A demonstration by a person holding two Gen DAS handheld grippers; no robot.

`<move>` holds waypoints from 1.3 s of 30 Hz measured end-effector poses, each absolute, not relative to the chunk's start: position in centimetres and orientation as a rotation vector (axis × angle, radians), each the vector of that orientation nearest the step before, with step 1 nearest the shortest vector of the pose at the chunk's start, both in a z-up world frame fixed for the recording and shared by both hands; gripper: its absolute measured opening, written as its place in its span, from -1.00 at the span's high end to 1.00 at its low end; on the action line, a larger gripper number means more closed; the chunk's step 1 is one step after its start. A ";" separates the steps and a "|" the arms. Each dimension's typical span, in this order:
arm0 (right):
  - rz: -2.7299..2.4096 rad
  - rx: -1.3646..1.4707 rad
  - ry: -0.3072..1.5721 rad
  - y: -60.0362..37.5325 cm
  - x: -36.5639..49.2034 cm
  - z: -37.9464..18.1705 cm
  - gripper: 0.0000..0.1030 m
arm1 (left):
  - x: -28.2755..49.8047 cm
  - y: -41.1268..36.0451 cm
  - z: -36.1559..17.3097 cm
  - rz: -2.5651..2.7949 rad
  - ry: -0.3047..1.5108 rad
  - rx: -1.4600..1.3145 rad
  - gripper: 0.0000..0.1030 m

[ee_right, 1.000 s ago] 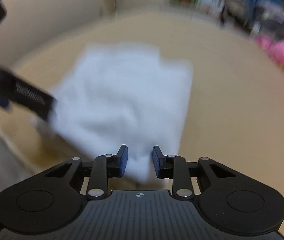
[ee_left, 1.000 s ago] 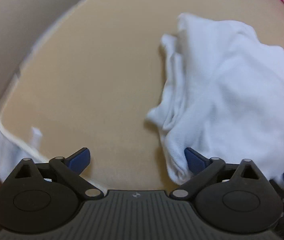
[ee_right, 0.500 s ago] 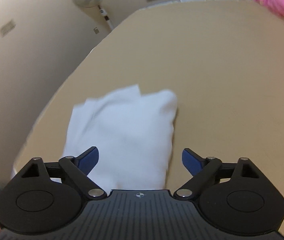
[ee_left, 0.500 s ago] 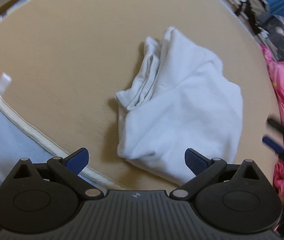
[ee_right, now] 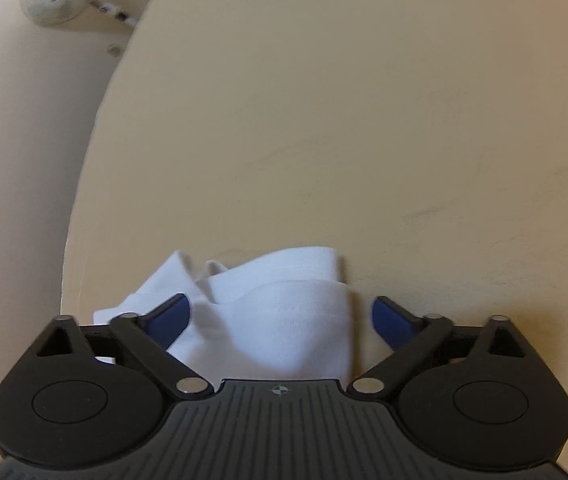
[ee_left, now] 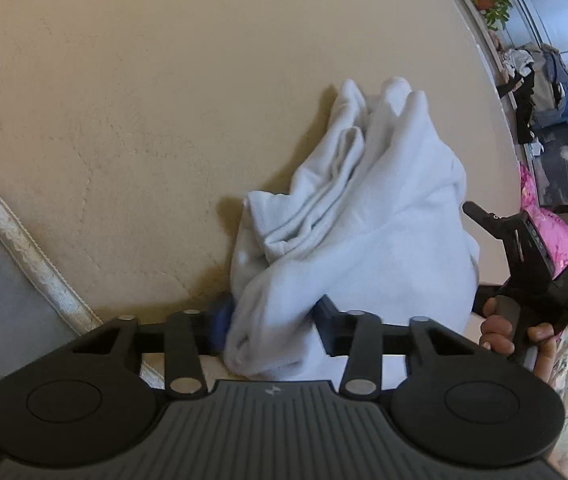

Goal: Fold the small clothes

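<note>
The left gripper (ee_left: 271, 326), its jaws having just closed, pinches the near bunched corner of the white garment (ee_left: 368, 216) lying on the beige bench (ee_left: 131, 112), while the right gripper (ee_right: 279, 316), jaws spread, straddles another edge ungripped, so lifting now could unravel the loose folds.

The left gripper (ee_left: 269, 326) has just been closing, and a bunched corner of the white garment (ee_left: 364, 216) now sits pinched between its blue pads, where before they stood wide with the cloth only lying ahead. The right gripper (ee_right: 279, 318) has spread wide again and swung around the cloth, whose folded edge now lies loose between its fingers.
</note>
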State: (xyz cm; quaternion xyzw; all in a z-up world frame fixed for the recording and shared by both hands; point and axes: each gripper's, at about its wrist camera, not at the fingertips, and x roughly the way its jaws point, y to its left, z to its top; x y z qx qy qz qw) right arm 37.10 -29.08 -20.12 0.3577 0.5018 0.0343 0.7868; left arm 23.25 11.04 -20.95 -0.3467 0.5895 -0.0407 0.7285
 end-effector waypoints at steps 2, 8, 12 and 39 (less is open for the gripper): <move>0.195 0.731 1.081 -27.8 37.1 -19.7 0.05 | 23.4 10.8 -20.8 -0.090 1.298 -0.758 0.39; 0.132 0.579 1.050 -25.0 35.0 -16.9 0.65 | 25.2 9.3 -19.4 -0.171 1.305 -0.649 0.54; 0.040 0.606 0.951 -24.9 32.1 -13.3 0.68 | 29.8 7.9 -18.1 -0.233 1.323 -0.497 0.58; -0.265 1.051 0.851 -37.4 6.9 -19.9 -0.68 | 37.7 -4.6 -13.7 -0.361 1.258 0.026 -0.56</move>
